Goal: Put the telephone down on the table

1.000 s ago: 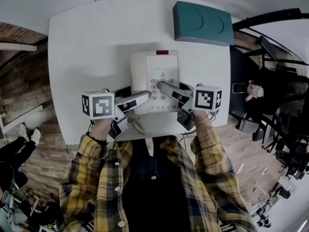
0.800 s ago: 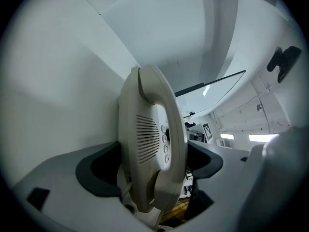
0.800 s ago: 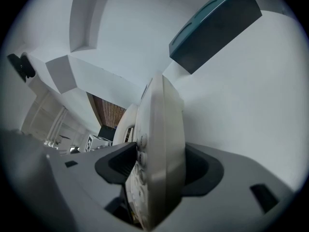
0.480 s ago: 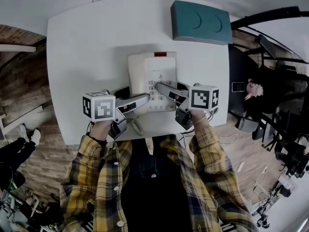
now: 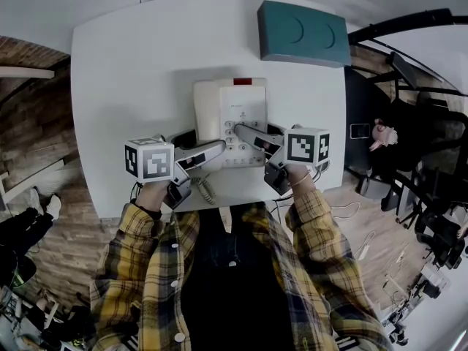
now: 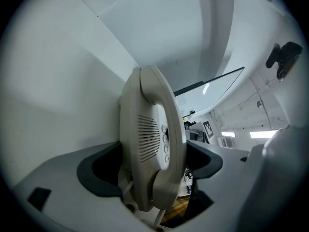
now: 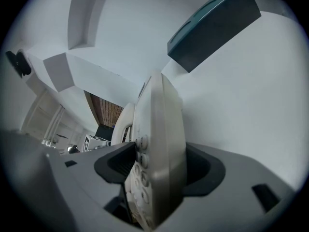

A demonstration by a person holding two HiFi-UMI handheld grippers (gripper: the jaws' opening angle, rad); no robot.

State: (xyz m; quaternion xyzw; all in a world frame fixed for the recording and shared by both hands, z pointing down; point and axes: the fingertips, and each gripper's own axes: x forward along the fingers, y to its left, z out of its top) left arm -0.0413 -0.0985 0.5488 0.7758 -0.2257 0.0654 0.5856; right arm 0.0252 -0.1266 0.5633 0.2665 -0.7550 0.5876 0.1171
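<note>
Left tool (image 5: 218,151): jaws clamped on the left edge of the telephone (image 5: 232,119), the handset side. The handset lies in its cradle, and it fills the gap between the jaws.

Right tool (image 5: 243,134): jaws clamped on the right edge, the keypad side, with buttons just beside one jaw.

Telephone: level, keypad up, over the near middle of the white surface (image 5: 131,72). Cannot tell if its base touches.

Coiled cord (image 5: 207,190): near edge, beside the left tool.

Teal box (image 5: 303,34): far right corner, well apart from the telephone.
</note>
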